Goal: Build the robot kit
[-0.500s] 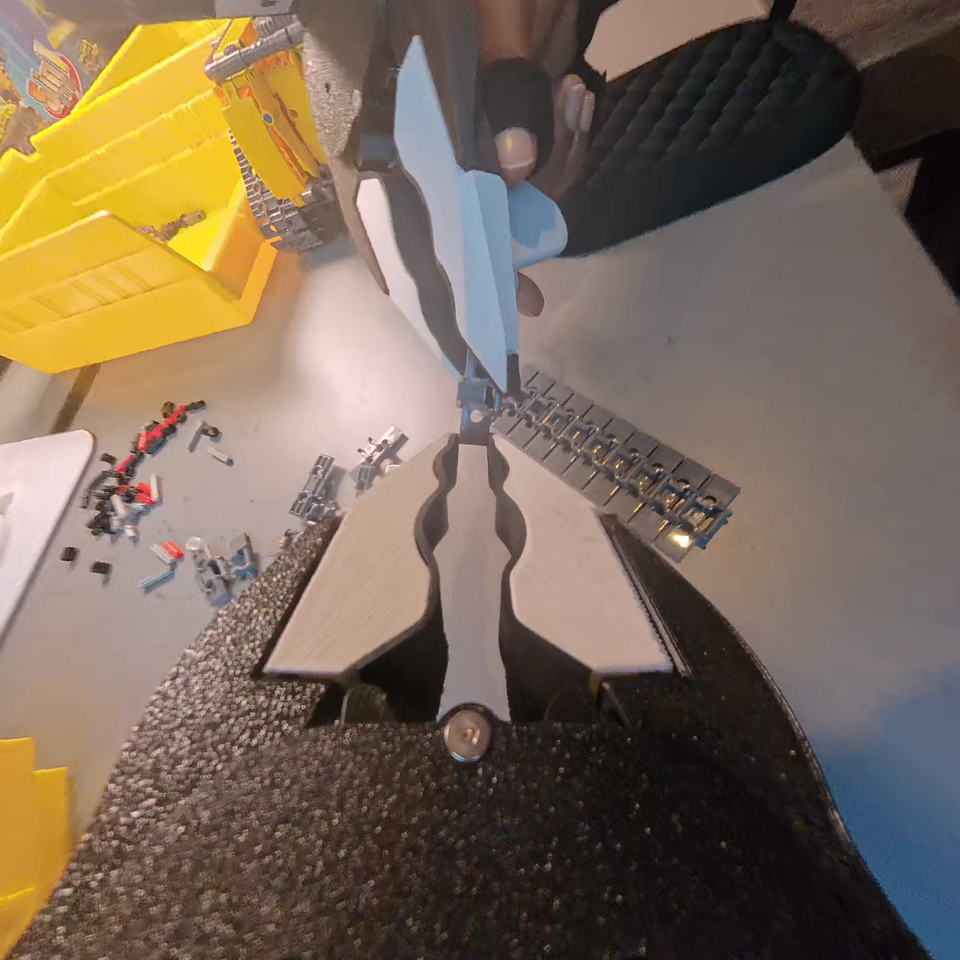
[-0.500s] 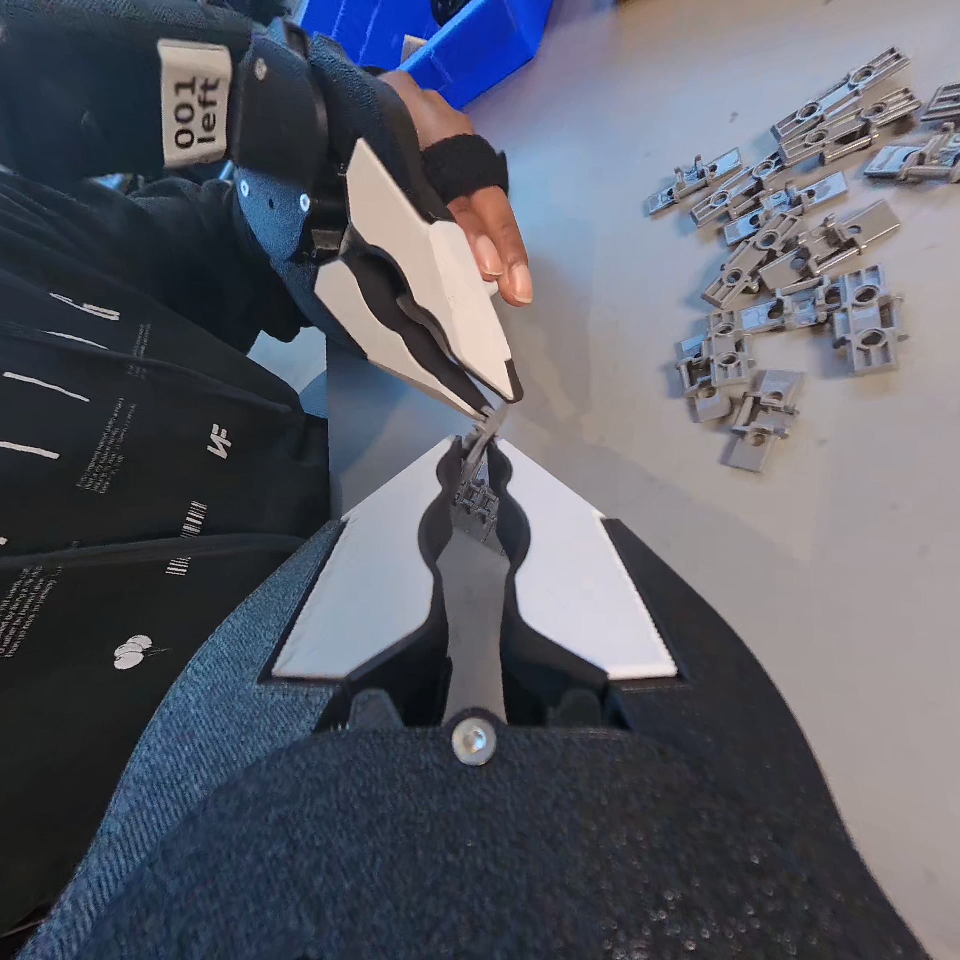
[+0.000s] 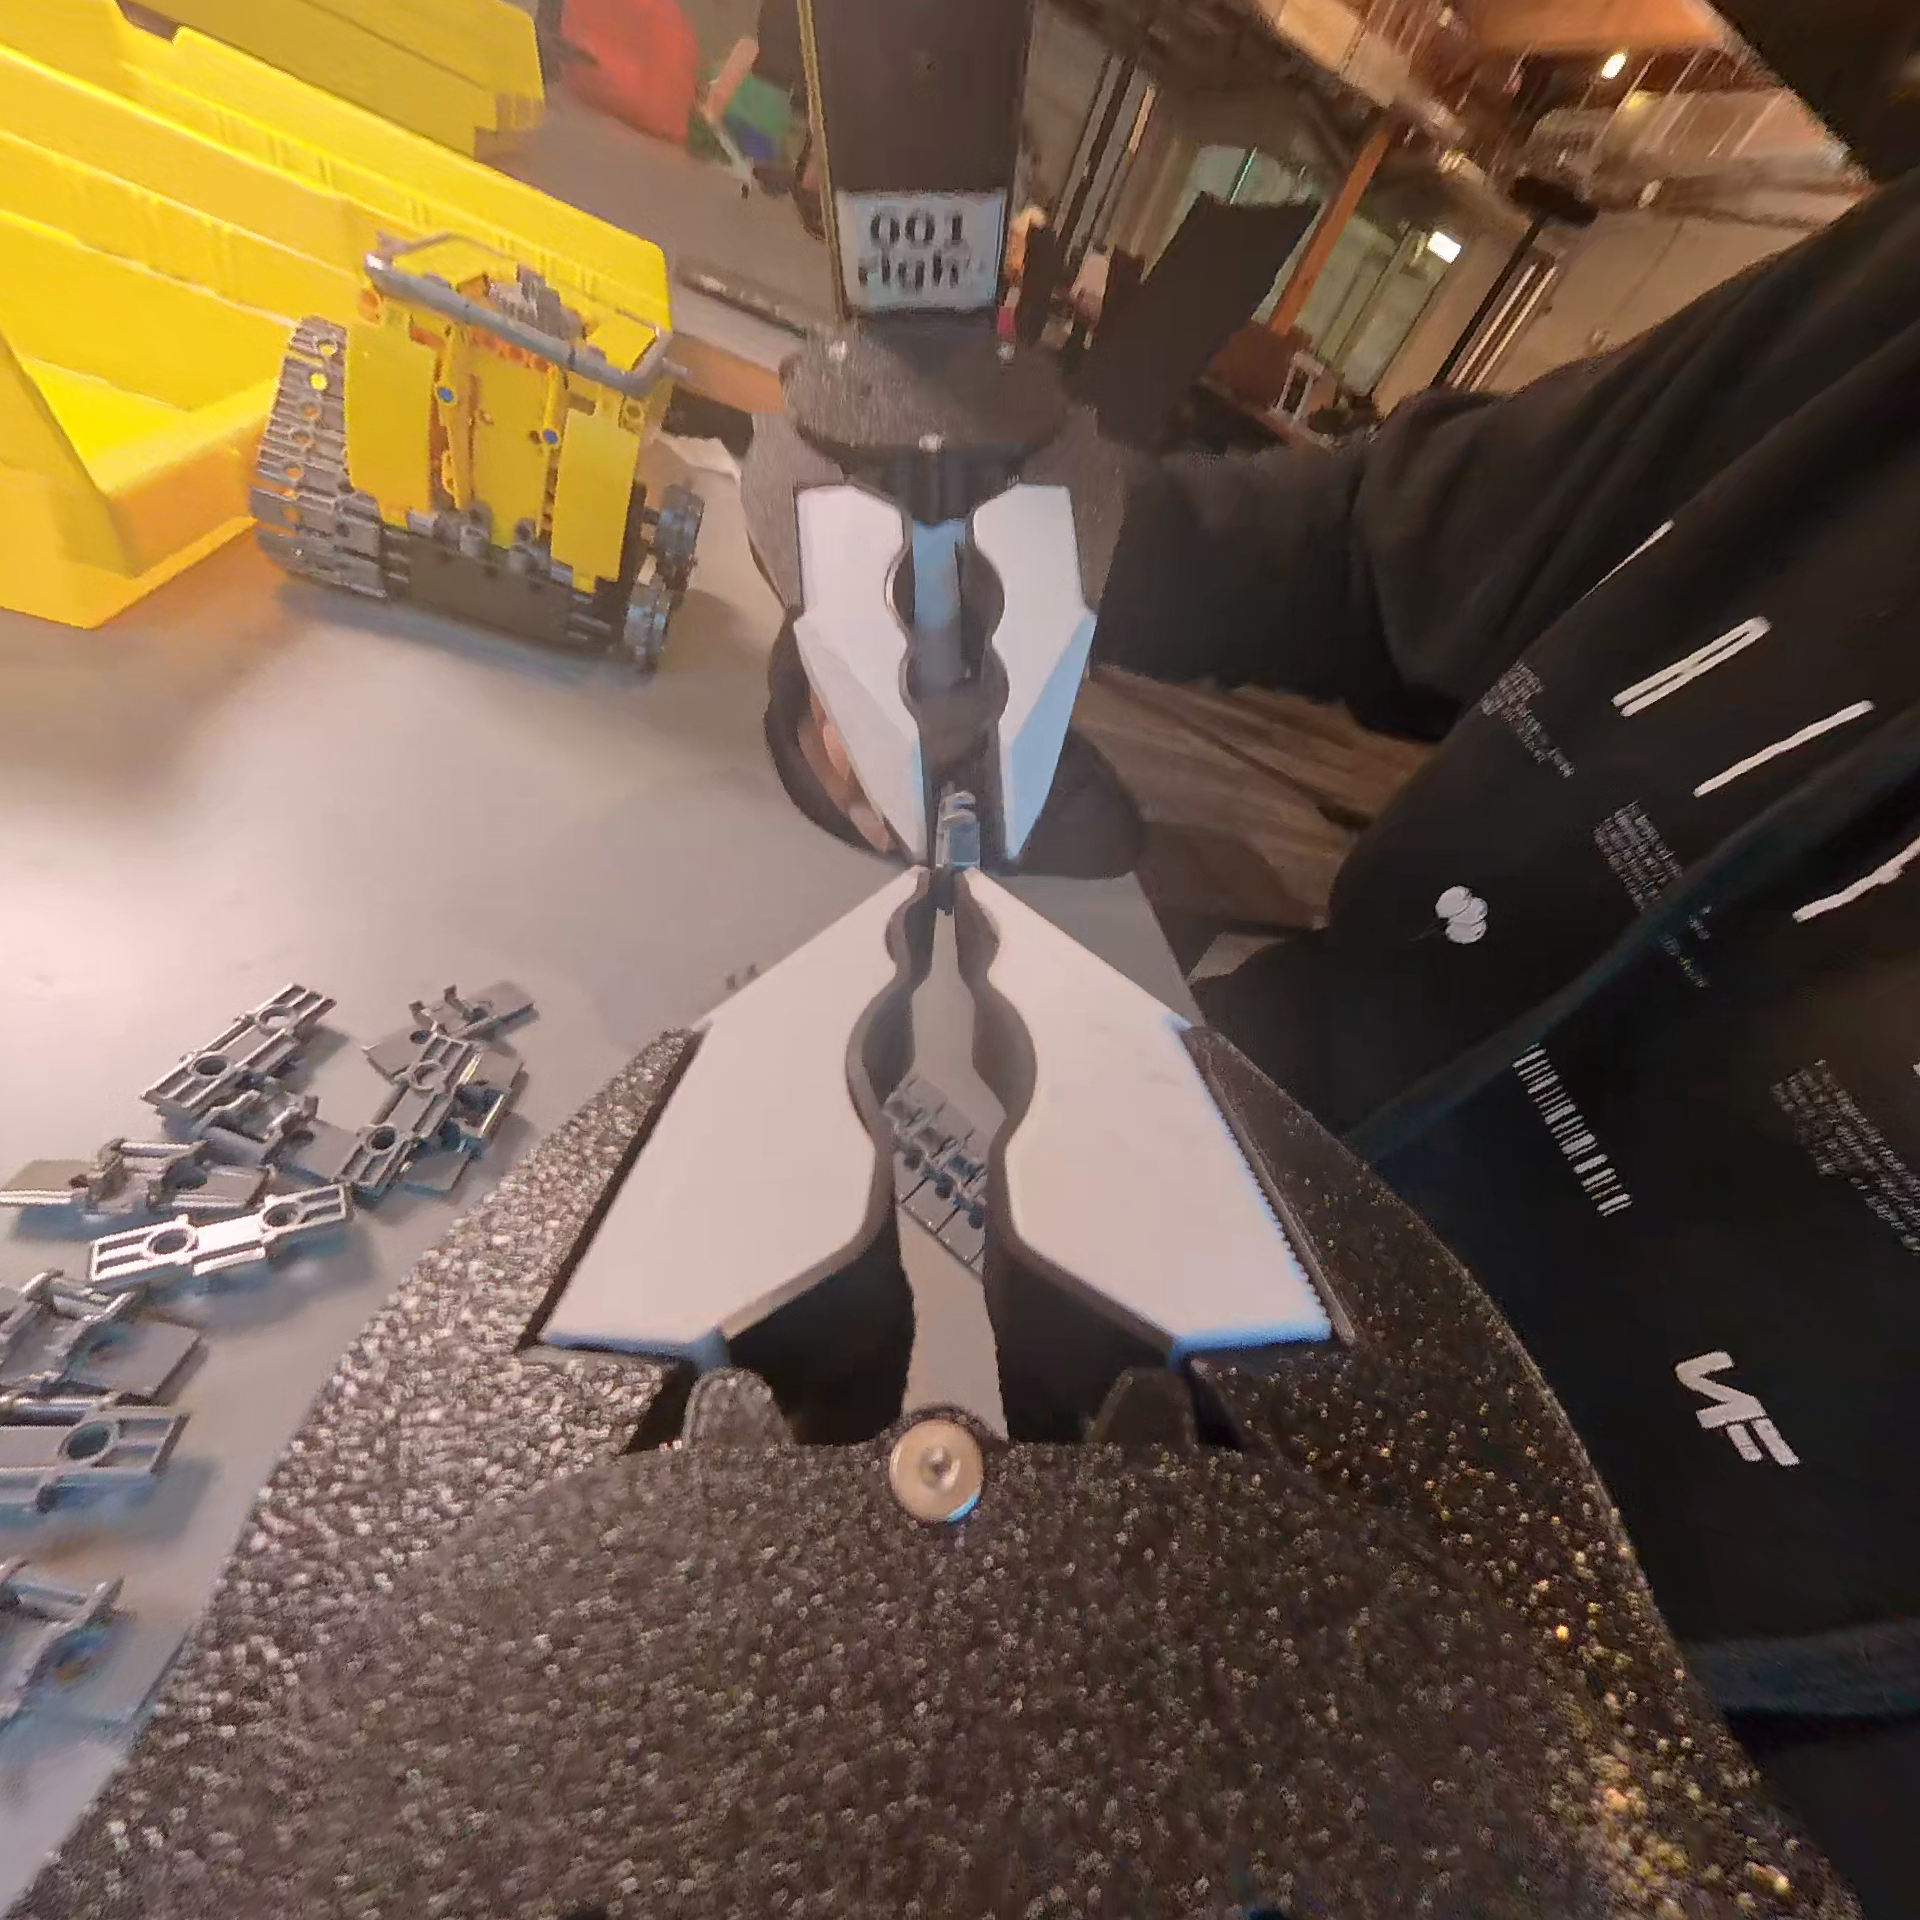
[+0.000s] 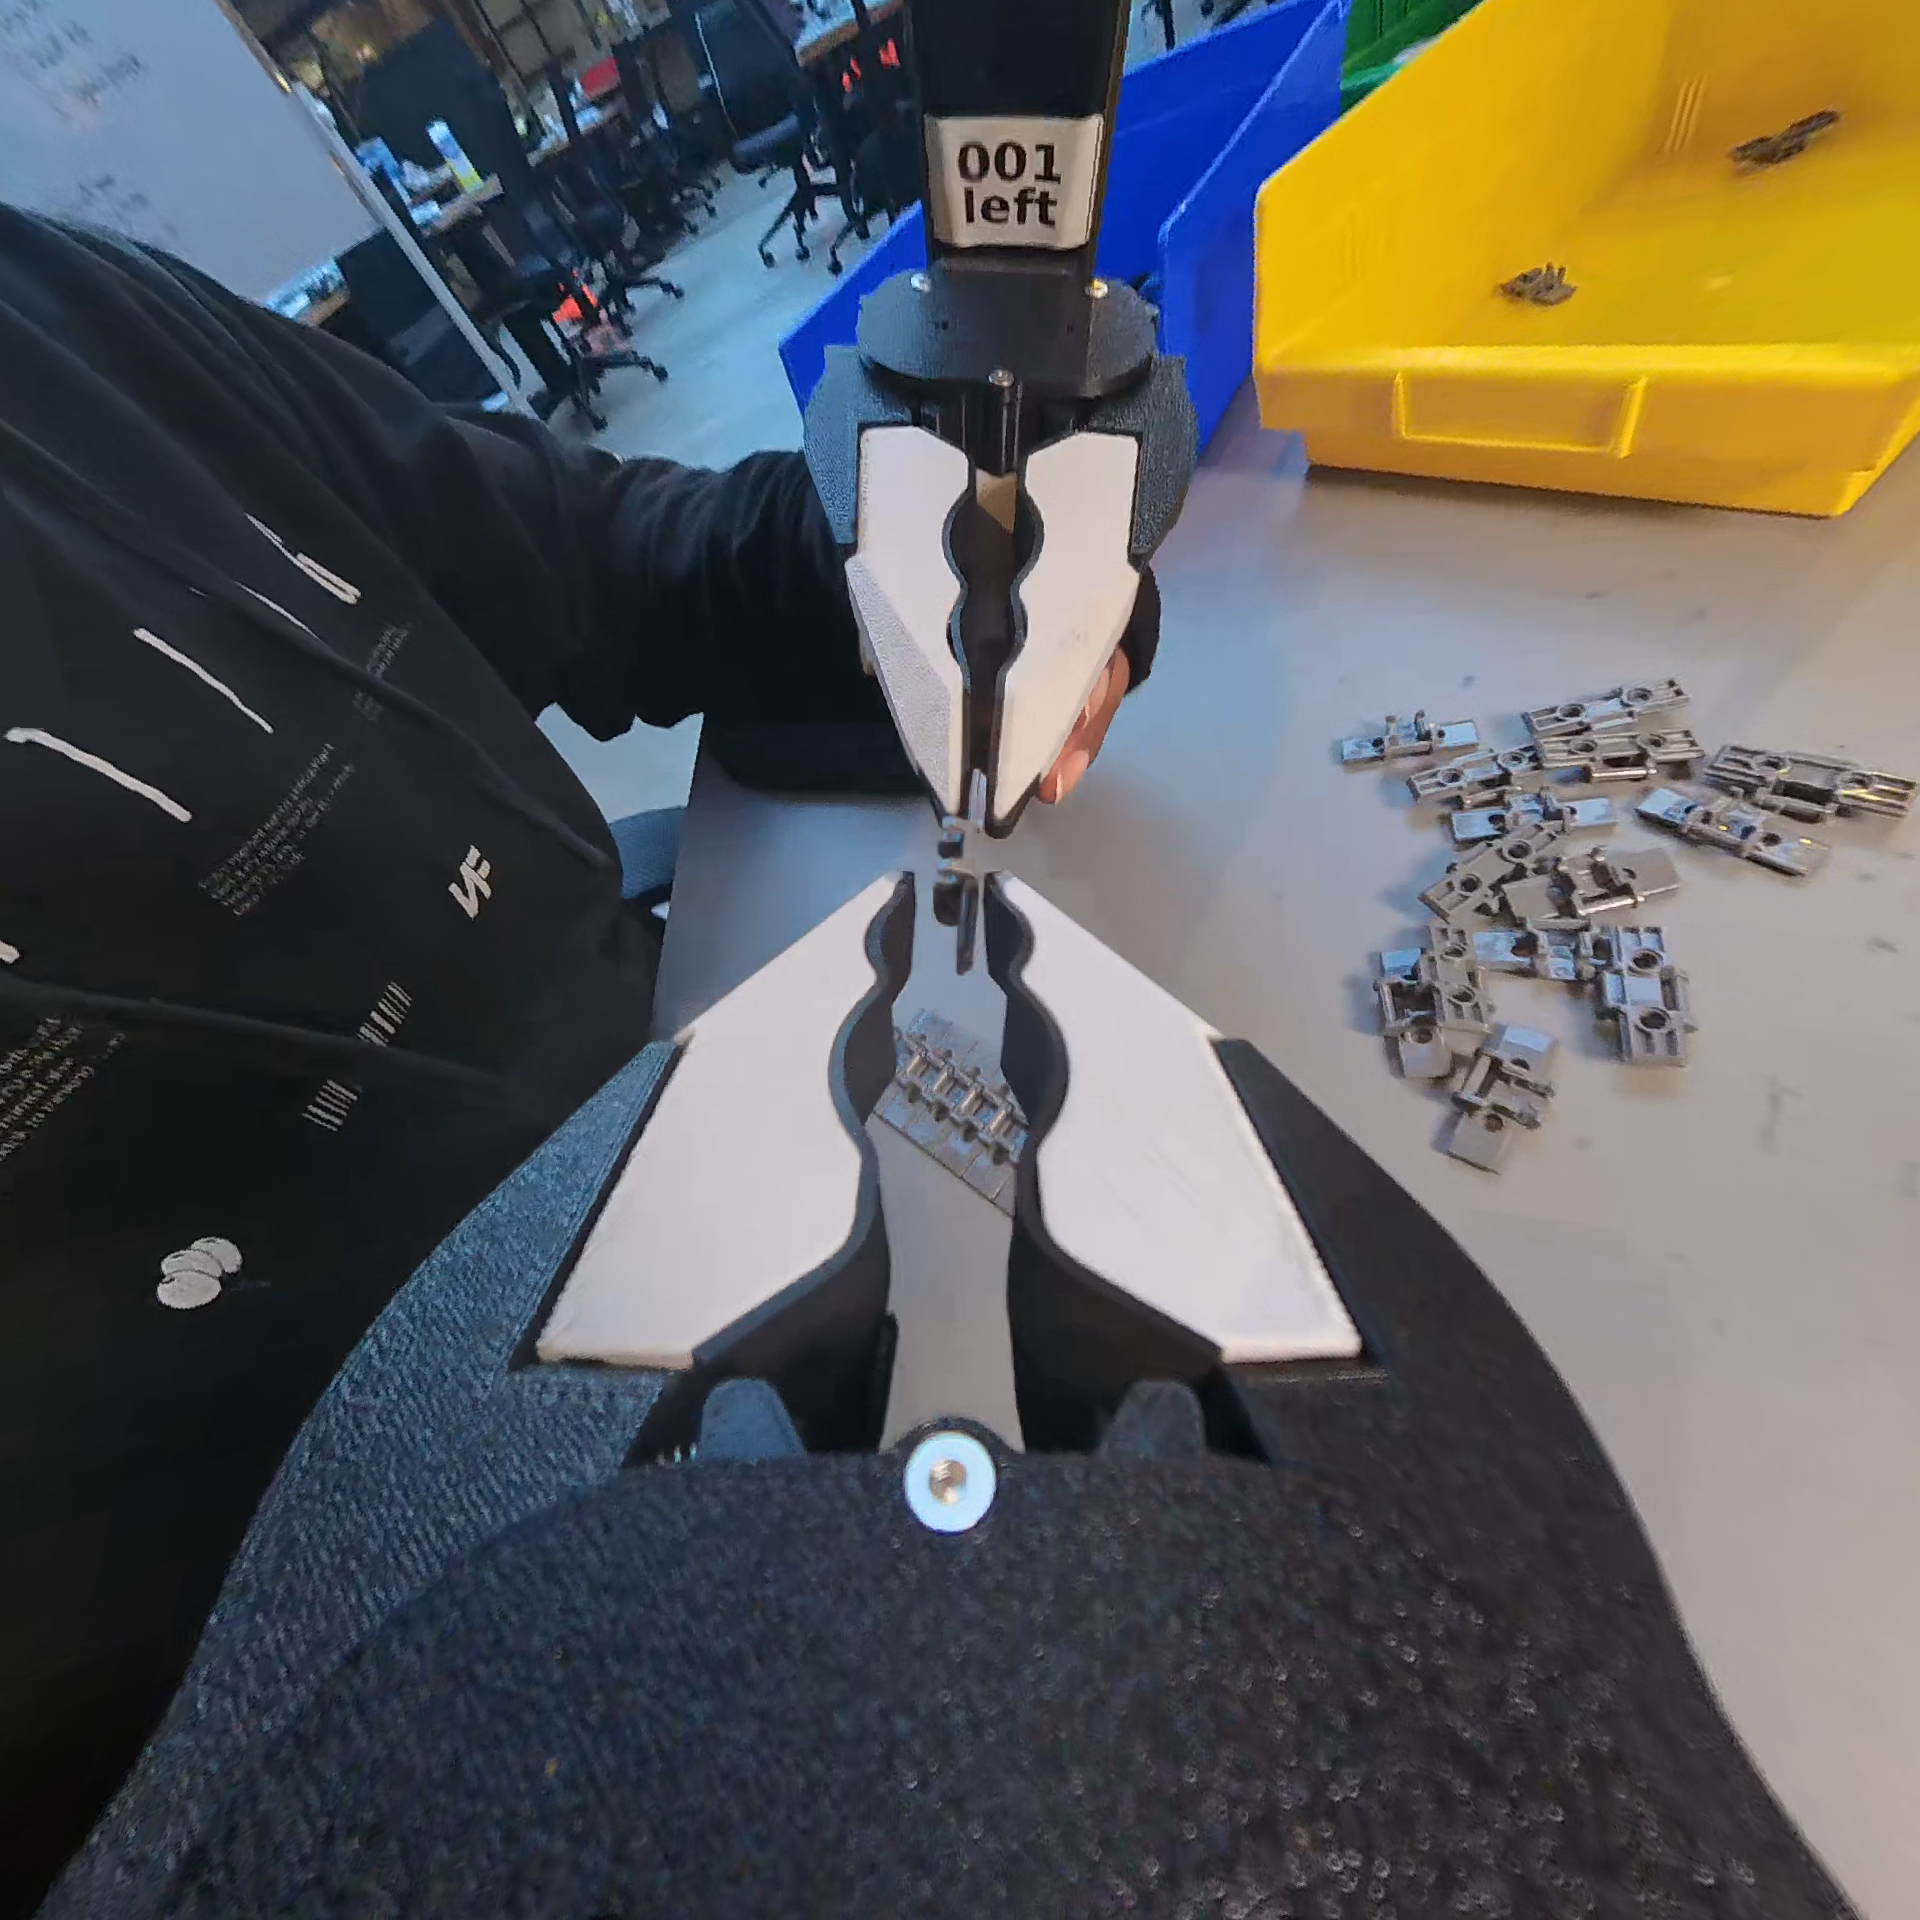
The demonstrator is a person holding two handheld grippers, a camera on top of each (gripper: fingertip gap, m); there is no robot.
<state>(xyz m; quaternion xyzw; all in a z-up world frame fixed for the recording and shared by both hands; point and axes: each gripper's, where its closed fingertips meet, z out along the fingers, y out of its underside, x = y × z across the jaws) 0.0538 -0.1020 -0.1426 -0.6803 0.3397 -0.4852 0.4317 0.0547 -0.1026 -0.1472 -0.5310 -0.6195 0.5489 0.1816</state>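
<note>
At frame centre, the left gripper (image 3: 943, 896) and right gripper (image 4: 948, 896) meet tip to tip, fingers clamped on one small grey plastic track link (image 4: 954, 831) above the desk (image 4: 1351, 644). Such shallow tip grips could let it twist free and drop.

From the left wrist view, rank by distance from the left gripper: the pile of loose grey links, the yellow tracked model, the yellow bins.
1. Pile of loose grey links: nearest the left gripper, lower left.
2. Yellow tracked model: beyond, upper left.
3. Yellow bins: farthest, behind the model.
</note>
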